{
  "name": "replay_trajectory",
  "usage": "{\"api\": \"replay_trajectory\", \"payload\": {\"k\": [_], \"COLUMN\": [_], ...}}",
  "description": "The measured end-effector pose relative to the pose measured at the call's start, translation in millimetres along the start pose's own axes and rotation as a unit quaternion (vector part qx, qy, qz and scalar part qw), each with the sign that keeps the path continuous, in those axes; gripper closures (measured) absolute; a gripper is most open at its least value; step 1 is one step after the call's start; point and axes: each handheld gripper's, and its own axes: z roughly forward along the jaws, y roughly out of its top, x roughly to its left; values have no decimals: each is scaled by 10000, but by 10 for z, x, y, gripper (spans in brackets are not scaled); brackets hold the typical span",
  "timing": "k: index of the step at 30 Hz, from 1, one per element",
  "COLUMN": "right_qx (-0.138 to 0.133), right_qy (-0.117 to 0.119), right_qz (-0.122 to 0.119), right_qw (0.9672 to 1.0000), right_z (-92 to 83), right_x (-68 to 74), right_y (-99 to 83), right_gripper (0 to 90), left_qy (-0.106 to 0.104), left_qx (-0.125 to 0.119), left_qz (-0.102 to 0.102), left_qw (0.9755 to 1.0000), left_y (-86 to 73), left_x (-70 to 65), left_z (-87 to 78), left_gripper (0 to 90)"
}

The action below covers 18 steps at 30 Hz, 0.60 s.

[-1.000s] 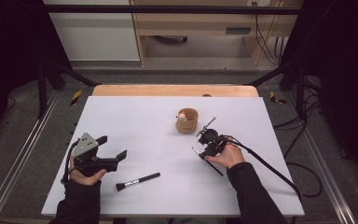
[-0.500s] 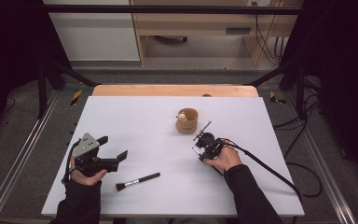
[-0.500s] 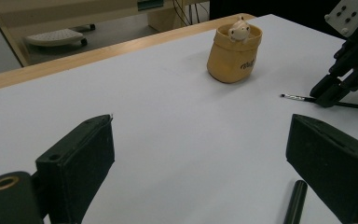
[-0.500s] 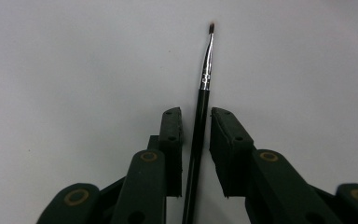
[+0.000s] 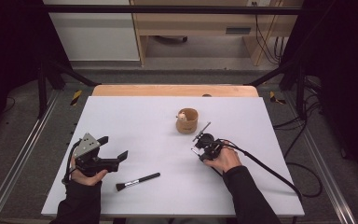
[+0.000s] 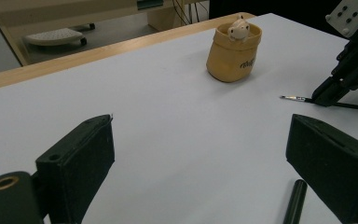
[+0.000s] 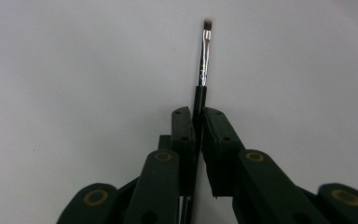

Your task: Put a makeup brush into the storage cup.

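Near the right gripper (clamped on a thin brush), a tan cup holds 1 small figure

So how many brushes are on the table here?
2: a thin black fine-tipped brush clamped in the right gripper, and a thicker black-handled brush lying on the white table beside the left gripper.

My left gripper stands open over the table — cup ahead, right gripper clamping a thin brush.
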Motion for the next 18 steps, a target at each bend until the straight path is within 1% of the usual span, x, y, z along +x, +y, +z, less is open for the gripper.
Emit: {"api": "replay_trajectory", "payload": {"k": [6,12,15,18], "right_qx": [9,7,-2,-47], "right_qy": [5,-2,-16,-26], "right_qz": [40,52,31,-74], "right_qw": [10000,10000,10000,10000], "right_z": [1,1,0,5], "right_x": [4,7,8,-4], "right_y": [2,1,1,-7], "right_gripper": [855,857,859,859], "left_qy": [3,0,1,3], "left_qx": [2,3,18,21], "left_qz": [11,7,16,14], "left_qw": [10000,10000,10000,10000], "left_y": [0,-1,-2,-3], "left_x": [-1,-2,-2,0], "left_z": [0,4,5,6], "left_gripper": [71,70,70,71]}}
